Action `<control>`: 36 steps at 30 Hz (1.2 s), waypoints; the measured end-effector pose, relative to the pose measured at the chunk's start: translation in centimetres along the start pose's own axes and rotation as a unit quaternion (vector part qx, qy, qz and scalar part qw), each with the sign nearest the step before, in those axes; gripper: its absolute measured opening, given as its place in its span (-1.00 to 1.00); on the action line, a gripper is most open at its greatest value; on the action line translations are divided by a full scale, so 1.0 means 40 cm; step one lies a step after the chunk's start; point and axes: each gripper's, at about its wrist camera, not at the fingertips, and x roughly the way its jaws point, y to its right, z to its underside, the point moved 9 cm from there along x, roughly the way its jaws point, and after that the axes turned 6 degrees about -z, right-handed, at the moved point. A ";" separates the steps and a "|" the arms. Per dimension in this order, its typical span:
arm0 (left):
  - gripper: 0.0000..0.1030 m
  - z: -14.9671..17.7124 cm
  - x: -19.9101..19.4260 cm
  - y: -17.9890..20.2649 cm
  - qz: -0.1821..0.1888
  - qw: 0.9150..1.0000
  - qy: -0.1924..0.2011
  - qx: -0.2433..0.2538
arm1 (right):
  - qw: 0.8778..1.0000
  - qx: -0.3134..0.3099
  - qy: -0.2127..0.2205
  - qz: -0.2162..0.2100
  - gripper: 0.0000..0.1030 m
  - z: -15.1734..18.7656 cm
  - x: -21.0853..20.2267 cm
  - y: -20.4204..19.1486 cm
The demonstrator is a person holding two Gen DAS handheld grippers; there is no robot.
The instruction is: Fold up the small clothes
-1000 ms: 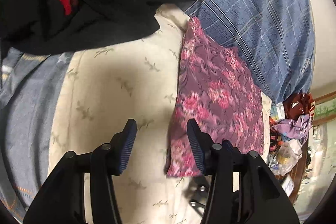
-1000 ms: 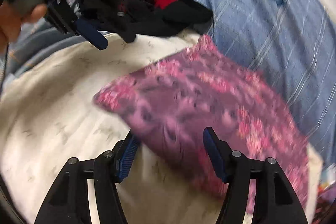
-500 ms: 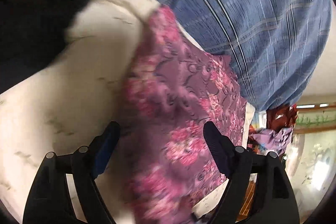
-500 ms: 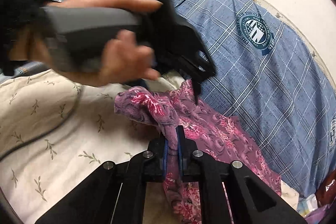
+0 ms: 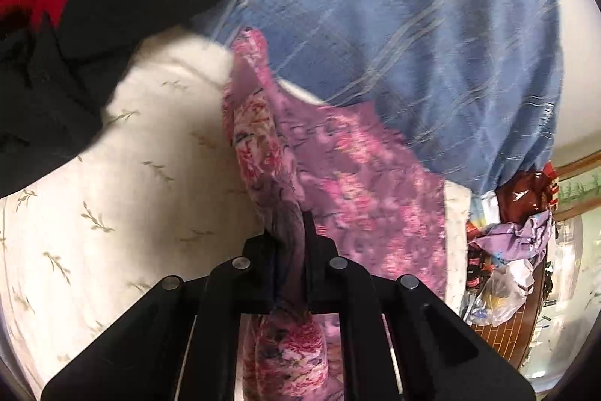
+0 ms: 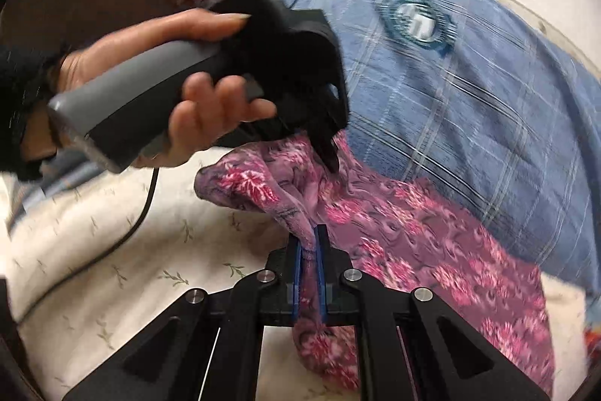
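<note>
Purple floral cloth garment [image 6: 413, 224] lies on cream leaf-print bedding [image 6: 94, 250], against the blue plaid quilt [image 6: 469, 93]. Left tool [image 5: 289, 224], wide open a second ago, now clamps its edge; right tool [image 6: 310, 243] stays clamped. Both corners secured, fold can start.

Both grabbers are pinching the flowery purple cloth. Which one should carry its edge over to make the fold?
Probably both together. The left gripper and the right gripper are each shut on the same edge of the flowery cloth, which otherwise lies on the cream sheet.
</note>
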 end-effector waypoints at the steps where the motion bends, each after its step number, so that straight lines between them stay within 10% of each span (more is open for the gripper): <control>1: -0.85 -0.001 -0.012 0.020 0.001 1.000 0.006 0.004 | 1.000 0.016 0.005 -0.002 -0.88 -0.001 -0.017 0.016; 9: -0.85 0.005 -0.049 0.228 -0.001 0.998 0.036 0.058 | 0.987 0.155 0.045 -0.014 -0.89 0.047 -0.165 0.171; 18: -0.85 0.084 0.131 0.466 -0.040 0.991 -0.003 0.129 | 0.954 0.293 0.064 -0.021 -0.95 0.194 -0.259 0.354; 28: -0.73 0.150 0.352 0.491 -0.140 0.978 -0.060 0.141 | 0.911 0.407 0.045 -0.051 -0.81 0.385 -0.248 0.464; 36: 0.10 0.128 0.335 0.546 -0.123 0.976 -0.098 0.147 | 0.912 0.396 0.057 -0.092 0.29 0.360 -0.248 0.446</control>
